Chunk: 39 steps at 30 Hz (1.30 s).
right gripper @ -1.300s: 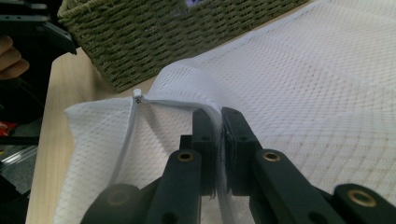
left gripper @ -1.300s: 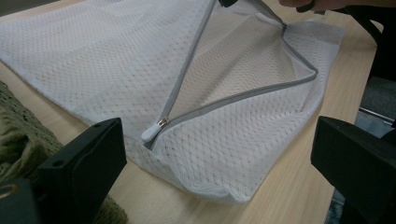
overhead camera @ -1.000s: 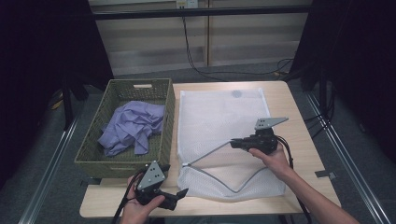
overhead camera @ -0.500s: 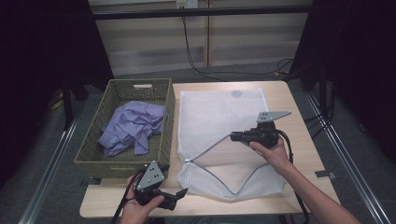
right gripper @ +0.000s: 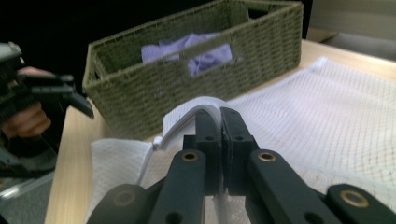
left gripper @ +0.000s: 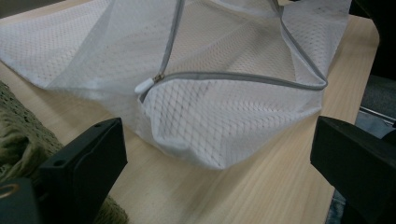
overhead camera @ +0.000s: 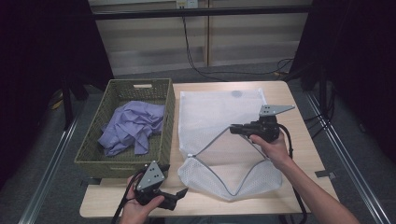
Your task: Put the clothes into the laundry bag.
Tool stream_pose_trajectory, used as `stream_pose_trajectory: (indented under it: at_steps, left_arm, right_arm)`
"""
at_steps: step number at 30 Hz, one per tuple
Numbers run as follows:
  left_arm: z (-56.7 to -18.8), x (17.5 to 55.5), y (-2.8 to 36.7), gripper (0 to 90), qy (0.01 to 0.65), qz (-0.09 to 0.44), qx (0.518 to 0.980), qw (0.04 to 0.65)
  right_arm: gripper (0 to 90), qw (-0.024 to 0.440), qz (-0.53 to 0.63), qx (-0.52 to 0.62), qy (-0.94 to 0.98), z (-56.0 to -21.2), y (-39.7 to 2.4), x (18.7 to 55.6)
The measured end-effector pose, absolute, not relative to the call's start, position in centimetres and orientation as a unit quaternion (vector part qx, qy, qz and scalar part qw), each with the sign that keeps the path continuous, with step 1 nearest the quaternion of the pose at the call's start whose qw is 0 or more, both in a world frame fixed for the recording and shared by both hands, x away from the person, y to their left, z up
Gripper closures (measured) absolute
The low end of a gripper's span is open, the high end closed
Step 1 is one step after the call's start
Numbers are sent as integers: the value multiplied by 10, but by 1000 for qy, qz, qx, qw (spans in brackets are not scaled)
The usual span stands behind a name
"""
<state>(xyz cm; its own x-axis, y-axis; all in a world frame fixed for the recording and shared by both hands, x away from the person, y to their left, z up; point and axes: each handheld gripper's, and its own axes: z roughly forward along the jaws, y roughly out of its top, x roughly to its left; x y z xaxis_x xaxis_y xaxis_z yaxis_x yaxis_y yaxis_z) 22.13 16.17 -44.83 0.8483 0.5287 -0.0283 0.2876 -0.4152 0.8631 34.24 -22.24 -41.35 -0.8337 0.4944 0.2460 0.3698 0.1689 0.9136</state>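
A white mesh laundry bag (overhead camera: 219, 112) with a grey zipper lies on the wooden table (overhead camera: 299, 154). My right gripper (overhead camera: 232, 129) is shut on the bag's upper zipper edge (right gripper: 187, 114) and holds it above the table, so the mouth gapes toward the near side. In the right gripper view the jaws (right gripper: 220, 121) pinch the white hem. My left gripper (overhead camera: 180, 193) stays at the near table edge, open, apart from the bag. Its own view looks between wide jaws at the bag's near corner (left gripper: 224, 116) and the zipper pull (left gripper: 145, 85).
A green woven basket (overhead camera: 93, 140) stands left of the bag with a crumpled purple cloth (overhead camera: 133, 126) inside. Its wall (right gripper: 187, 88) is close to the lifted hem. Bare table lies to the right of the bag.
My right gripper has risen a little with the zipper edge, pulling the bag's mouth wider and higher. The left gripper has not moved.
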Motion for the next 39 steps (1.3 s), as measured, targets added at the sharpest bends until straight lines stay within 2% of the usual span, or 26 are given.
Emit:
stream_pose_trajectory:
  at_steps: [13, 22, 26, 34, 39]
  left_arm:
    - [-449, 221, 161, 35, 245, 123, 831, 483]
    - [-443, 221, 165, 33, 240, 126, 824, 497]
    - [-434, 221, 169, 28, 247, 124, 809, 519]
    - [-414, 223, 180, 47, 265, 153, 787, 536]
    - [-400, 230, 195, 55, 306, 162, 764, 545]
  right_arm:
    - [881, 73, 598, 281, 747, -395, -223, 355]
    - [882, 66, 607, 280, 741, -395, -222, 358]
    - [882, 66, 603, 280, 744, -396, -221, 357]
    - [881, 64, 596, 281, 749, -400, -223, 355]
    - [882, 63, 593, 283, 751, -402, -223, 354]
